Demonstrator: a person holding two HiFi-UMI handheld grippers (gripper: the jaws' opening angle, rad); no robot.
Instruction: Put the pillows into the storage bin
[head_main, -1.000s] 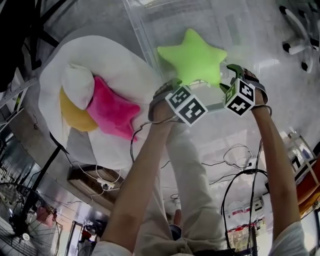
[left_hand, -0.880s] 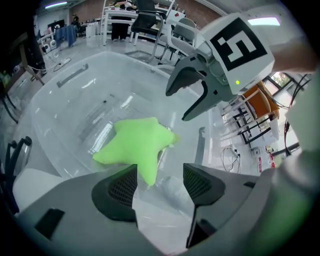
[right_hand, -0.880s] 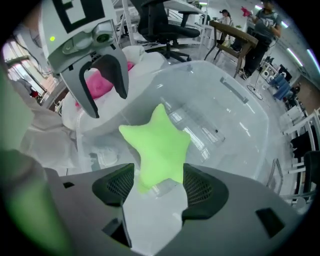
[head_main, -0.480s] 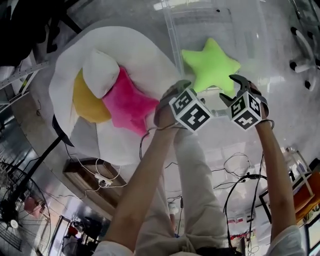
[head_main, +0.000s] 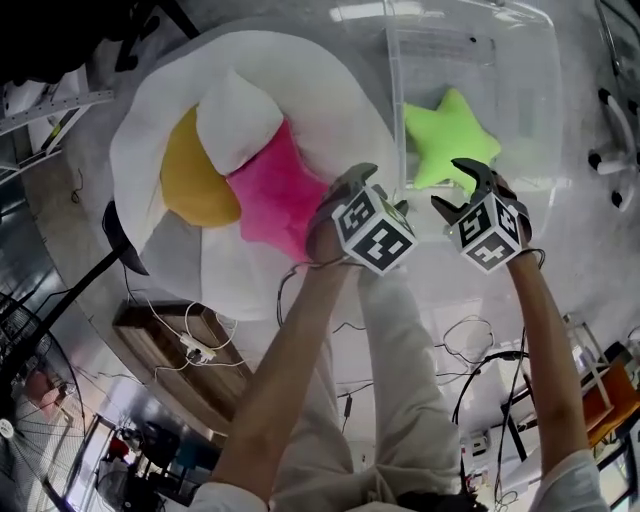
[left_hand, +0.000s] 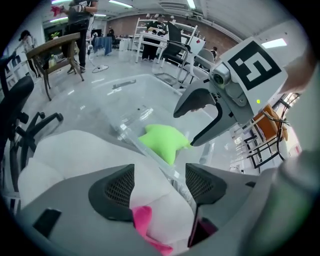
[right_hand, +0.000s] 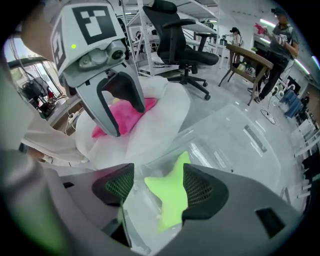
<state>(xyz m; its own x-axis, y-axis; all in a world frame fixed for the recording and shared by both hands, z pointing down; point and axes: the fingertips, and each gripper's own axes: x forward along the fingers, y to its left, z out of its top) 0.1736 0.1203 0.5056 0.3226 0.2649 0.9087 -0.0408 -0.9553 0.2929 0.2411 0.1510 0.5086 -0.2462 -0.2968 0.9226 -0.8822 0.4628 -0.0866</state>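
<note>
A lime green star pillow (head_main: 450, 140) lies inside the clear plastic storage bin (head_main: 470, 40), untouched by either gripper. My left gripper (head_main: 375, 190) hovers at the bin's near left corner, above the edge of the white beanbag (head_main: 300, 70). Its jaws are opening with nothing between them (left_hand: 159, 187). My right gripper (head_main: 458, 187) is open just short of the star, which shows past its jaws (right_hand: 152, 187) and clear of them. A pink star pillow (head_main: 275, 190), a yellow pillow (head_main: 195, 185) and a white pillow (head_main: 240, 125) rest on the beanbag.
Cables (head_main: 470, 330) trail over the floor near my legs. A chair base (head_main: 615, 150) stands right of the bin, and a black office chair (right_hand: 182, 35) beyond the beanbag. A wooden table and a standing person (left_hand: 80, 20) are farther off. A fan (head_main: 20, 400) is at lower left.
The green star, held up between both grippers a second ago, has dropped free and now lies in the bin. Both grippers have drawn back from it.
</note>
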